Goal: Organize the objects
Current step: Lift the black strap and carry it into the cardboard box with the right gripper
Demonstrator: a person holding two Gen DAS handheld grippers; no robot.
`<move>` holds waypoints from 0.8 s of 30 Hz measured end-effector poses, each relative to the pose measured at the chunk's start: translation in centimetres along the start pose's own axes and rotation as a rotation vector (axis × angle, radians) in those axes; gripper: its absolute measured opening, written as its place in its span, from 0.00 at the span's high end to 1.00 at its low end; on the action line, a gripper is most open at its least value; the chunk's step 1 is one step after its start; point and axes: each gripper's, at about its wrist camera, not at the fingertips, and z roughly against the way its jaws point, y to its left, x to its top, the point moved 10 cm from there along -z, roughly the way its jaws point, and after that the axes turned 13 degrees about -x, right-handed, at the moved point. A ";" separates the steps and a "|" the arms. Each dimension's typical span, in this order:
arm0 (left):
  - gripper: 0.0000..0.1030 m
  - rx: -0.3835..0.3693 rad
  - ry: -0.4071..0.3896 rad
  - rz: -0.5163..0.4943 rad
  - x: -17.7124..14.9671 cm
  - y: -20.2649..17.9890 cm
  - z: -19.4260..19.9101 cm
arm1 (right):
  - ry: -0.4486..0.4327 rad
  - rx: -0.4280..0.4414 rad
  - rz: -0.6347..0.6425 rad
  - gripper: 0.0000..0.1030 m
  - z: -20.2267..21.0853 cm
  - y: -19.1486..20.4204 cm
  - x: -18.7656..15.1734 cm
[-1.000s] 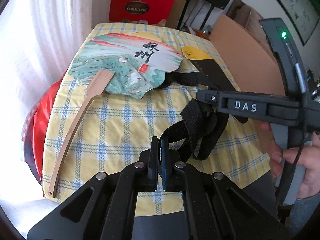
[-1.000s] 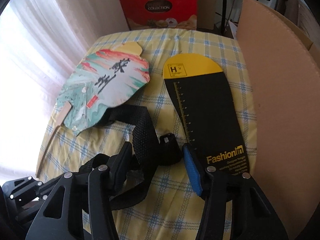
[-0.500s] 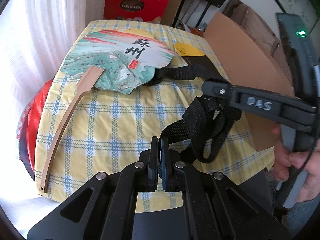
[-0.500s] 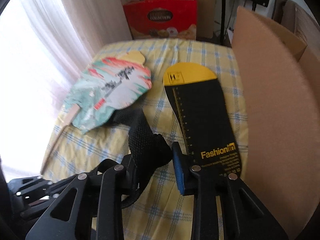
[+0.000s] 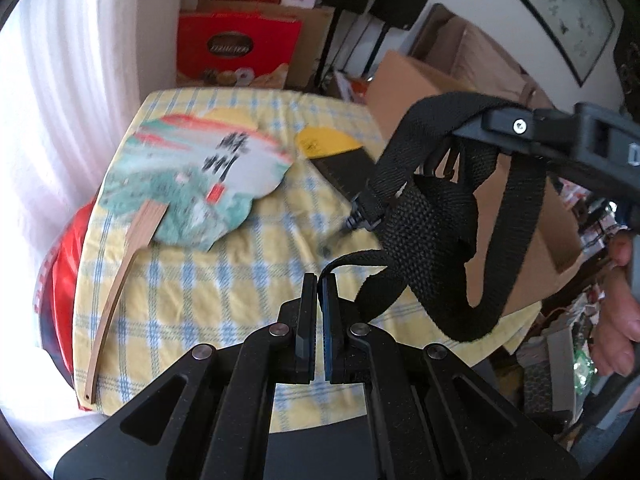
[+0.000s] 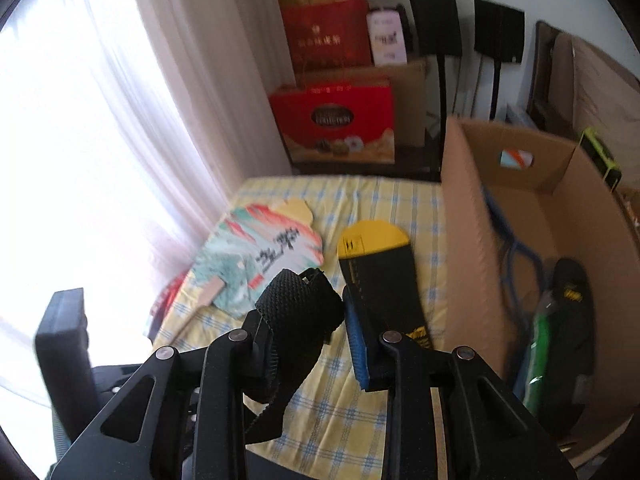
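The black webbing strap (image 5: 436,216) hangs in loops above the checked desk (image 5: 224,300), bunched between the right tongs (image 6: 340,312), which have just closed onto it, its other end pinched in the fully closed left tongs (image 5: 319,284). Beneath lie a painted paper fan (image 5: 192,176) and a black-and-yellow foot-measuring card (image 6: 380,276), beside an open cardboard box (image 6: 472,240).

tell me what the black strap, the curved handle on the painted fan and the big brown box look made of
Black strap: woven nylon-type webbing, going by its coarse ribbed weave and limp loops. Curved fan handle: probably bamboo or light wood, a tan matte thin strip. Big brown box: plain matte cardboard with thin cut edges.
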 end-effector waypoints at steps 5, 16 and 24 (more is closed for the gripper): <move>0.98 -0.035 -0.030 -0.043 2.4 -3.1 0.8 | -0.063 -0.004 -0.004 0.73 3.7 -1.1 2.0; 0.98 -0.137 -0.081 -0.135 6.7 -11.3 2.3 | -0.181 -0.041 -0.028 0.73 11.0 -5.6 5.6; 0.98 -0.182 -0.041 -0.202 6.7 -16.5 0.2 | -0.204 -0.081 -0.065 0.73 13.0 -9.7 5.7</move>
